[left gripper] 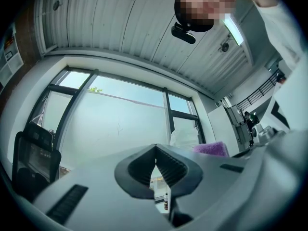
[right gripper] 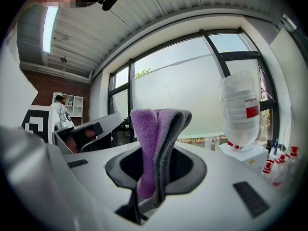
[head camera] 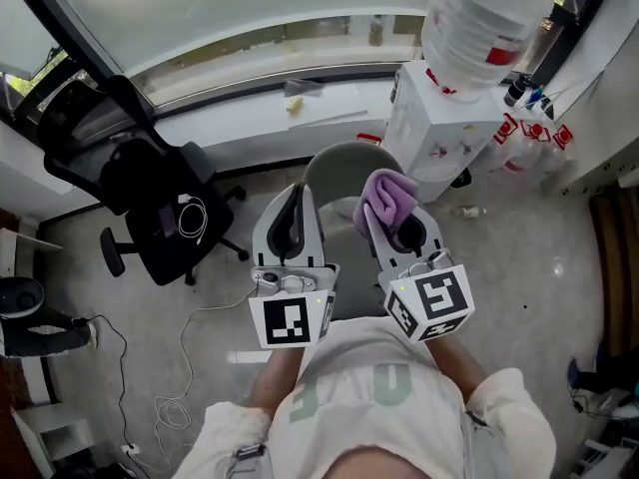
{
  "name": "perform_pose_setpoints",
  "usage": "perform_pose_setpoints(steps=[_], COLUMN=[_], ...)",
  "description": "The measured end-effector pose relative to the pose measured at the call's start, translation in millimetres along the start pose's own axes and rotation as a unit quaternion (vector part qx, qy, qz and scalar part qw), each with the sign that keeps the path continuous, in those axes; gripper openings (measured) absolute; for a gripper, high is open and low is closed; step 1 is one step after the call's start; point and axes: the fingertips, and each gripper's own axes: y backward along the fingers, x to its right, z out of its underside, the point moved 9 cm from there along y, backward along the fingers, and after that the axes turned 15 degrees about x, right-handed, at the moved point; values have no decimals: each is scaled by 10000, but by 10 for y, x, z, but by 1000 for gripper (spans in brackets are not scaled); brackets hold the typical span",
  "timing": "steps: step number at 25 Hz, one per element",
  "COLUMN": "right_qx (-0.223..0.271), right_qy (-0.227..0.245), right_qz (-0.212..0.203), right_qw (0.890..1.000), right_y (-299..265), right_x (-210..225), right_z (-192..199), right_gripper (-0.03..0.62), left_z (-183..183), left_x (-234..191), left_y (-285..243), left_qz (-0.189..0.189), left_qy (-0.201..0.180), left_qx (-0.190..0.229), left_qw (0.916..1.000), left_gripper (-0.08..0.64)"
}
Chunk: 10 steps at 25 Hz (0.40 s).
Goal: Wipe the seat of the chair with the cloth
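Note:
A grey chair with a rounded seat (head camera: pixel 339 166) stands on the floor below and ahead of both grippers. A folded purple cloth (head camera: pixel 388 196) sticks up from my right gripper (head camera: pixel 386 208), which is shut on it; in the right gripper view the cloth (right gripper: pixel 155 129) fills the gap between the jaws. My left gripper (head camera: pixel 293 196) is held beside it, to the left, and both are lifted well above the seat. The left gripper (left gripper: pixel 155 147) has its tips together with nothing between them. The purple cloth (left gripper: pixel 211 149) shows at its right.
A black office chair (head camera: pixel 150 203) stands at the left with a white cable (head camera: pixel 190 362) trailing over the floor. A white water dispenser (head camera: pixel 434 128) with a large bottle (head camera: pixel 484 18) stands at the right of the grey chair. A window sill (head camera: pixel 300 98) runs behind.

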Motion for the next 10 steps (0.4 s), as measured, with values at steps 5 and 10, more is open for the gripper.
perform_pose_setpoints(steps=[5, 10], right_qx=[101, 196], right_qy=[84, 237], right_qz=[64, 161], right_qw=[9999, 9994], right_y=[-61, -50], right_x=[62, 119], right_z=[-86, -123], right_gripper=[87, 87], left_z=[14, 11], left_x=[-21, 57], left_y=[-57, -80], left_qz=[36, 103], left_qy=[52, 66], left_qx=[63, 142], left_qw=[10000, 9998], left_gripper=[12, 12])
